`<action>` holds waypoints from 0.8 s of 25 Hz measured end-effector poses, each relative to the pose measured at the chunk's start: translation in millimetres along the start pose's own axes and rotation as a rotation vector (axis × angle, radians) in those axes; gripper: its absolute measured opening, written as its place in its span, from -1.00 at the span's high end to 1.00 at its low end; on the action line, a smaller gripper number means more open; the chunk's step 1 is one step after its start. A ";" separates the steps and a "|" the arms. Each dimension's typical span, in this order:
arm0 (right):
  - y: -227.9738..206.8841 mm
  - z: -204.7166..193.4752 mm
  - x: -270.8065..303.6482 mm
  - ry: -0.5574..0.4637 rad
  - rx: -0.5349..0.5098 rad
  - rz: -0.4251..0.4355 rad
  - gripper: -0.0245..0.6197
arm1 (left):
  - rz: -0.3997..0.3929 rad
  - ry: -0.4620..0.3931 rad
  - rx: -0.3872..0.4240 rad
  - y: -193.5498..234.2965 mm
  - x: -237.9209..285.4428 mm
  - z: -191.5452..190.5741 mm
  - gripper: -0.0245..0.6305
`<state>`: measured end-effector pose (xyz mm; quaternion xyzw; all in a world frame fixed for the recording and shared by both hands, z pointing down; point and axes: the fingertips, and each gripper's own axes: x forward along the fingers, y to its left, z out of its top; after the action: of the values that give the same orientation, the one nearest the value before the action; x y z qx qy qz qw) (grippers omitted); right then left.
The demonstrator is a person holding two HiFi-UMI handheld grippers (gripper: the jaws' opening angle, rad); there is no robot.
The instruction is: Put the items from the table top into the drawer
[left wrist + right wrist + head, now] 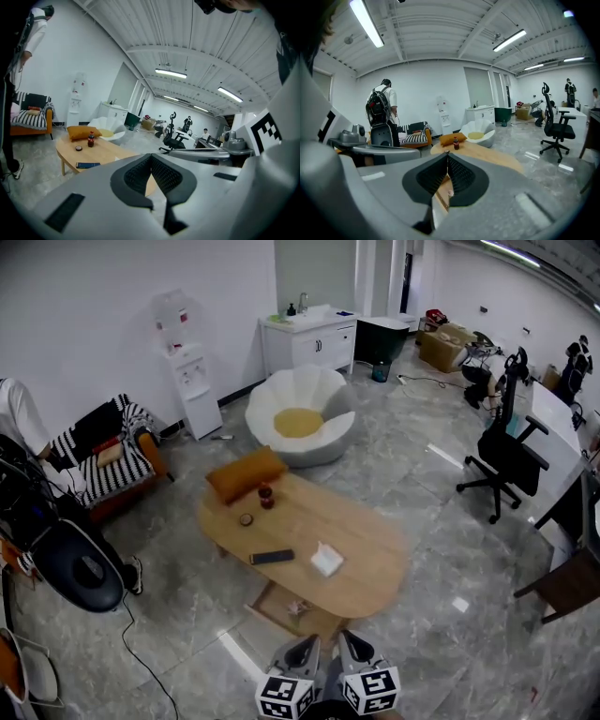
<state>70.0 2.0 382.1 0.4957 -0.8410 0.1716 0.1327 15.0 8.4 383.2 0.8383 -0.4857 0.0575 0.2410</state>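
Left hand-held gripper (151, 158): jaws pressed together with nothing between the pads. It sits low at the bottom edge of the head view, short of the surface.
Right hand-held gripper (447, 157): jaws also closed and empty, just beside the left gripper.
Drawer (281, 601): pale wood, pulled out from under the near edge of the surface. A small pinkish thing lies in it (too small to tell what).
Surface (375, 568): oval and light wood, carrying 5 things.
Dark flat device (272, 557): a slim rectangle lying flat near the front edge, above the drawer.
White wad (326, 560): crumpled, near the device on its right and not touching it.
Round tin (246, 519): small, with a dark rim, toward the left side of the surface.
Bottle (266, 496): small and upright, dark with red on it, just beyond the tin.
Cushion (246, 474): orange and plump, at the far left end, right behind the bottle.
Petal chair (298, 418): white with a yellow seat, on the floor past the surface.
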 end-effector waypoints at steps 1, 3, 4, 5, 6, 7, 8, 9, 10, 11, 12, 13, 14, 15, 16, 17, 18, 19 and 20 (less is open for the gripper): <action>-6.4 2.2 6.1 0.005 -0.002 0.007 0.91 | 0.009 -0.002 -0.002 1.5 8.6 0.9 0.90; -17.4 7.5 19.7 0.013 -0.008 0.023 0.91 | 0.025 -0.005 -0.004 6.1 26.3 3.6 0.90; -21.9 10.9 26.7 0.018 -0.012 0.032 0.91 | 0.034 -0.006 -0.007 8.7 34.4 6.5 0.90; -26.1 14.7 33.7 0.023 -0.016 0.042 0.91 | 0.043 -0.006 -0.009 11.3 42.1 10.4 0.90; -30.5 18.8 40.8 0.028 -0.018 0.054 0.90 | 0.052 -0.007 -0.010 14.0 49.7 15.2 0.90; -35.0 22.8 48.0 0.034 -0.019 0.068 0.90 | 0.062 -0.008 -0.012 16.7 57.3 20.0 0.90; -39.9 26.1 54.7 0.042 -0.019 0.084 0.90 | 0.074 -0.009 -0.015 18.9 64.6 24.2 0.90; -45.0 28.5 60.8 0.051 -0.020 0.099 0.89 | 0.087 -0.009 -0.019 20.7 71.4 27.4 0.90; -50.3 30.0 66.2 0.061 -0.022 0.113 0.88 | 0.100 -0.008 -0.025 22.2 77.6 29.4 0.90; -55.7 30.7 70.9 0.071 -0.024 0.125 0.87 | 0.115 -0.005 -0.031 23.4 83.4 30.2 0.90; -61.4 30.8 75.3 0.082 -0.025 0.137 0.86 | 0.129 -0.002 -0.037 24.4 89.2 30.1 0.90; -67.3 30.6 79.5 0.091 -0.024 0.148 0.83 | 0.143 0.001 -0.045 25.4 95.2 29.7 0.89; -73.3 30.5 84.0 0.101 -0.022 0.159 0.82 | 0.157 0.003 -0.052 26.4 101.4 29.4 0.90; -78.9 30.4 88.9 0.110 -0.019 0.170 0.78 | 0.170 0.005 -0.058 27.8 107.6 29.5 0.90; -83.7 30.8 94.0 0.119 -0.017 0.181 0.74 | 0.182 0.007 -0.063 29.5 113.3 30.0 0.90; -87.4 31.5 98.9 0.126 -0.014 0.194 0.69 | 0.192 0.010 -0.066 31.3 118.7 30.5 0.90; -90.5 32.4 103.6 0.133 -0.012 0.209 0.64 | 0.199 0.012 -0.066 32.8 124.1 31.2 0.90; -93.5 32.8 108.5 0.141 -0.011 0.224 0.59 | 0.203 0.014 -0.064 34.2 130.1 32.1 0.90; -96.6 32.6 114.2 0.151 -0.010 0.237 0.51 | 0.205 0.015 -0.060 36.2 136.7 33.2 0.90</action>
<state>99.2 -145.1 412.6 0.3781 -0.8821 0.2186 0.1767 51.3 -129.3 411.9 0.7760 -0.5688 0.0733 0.2625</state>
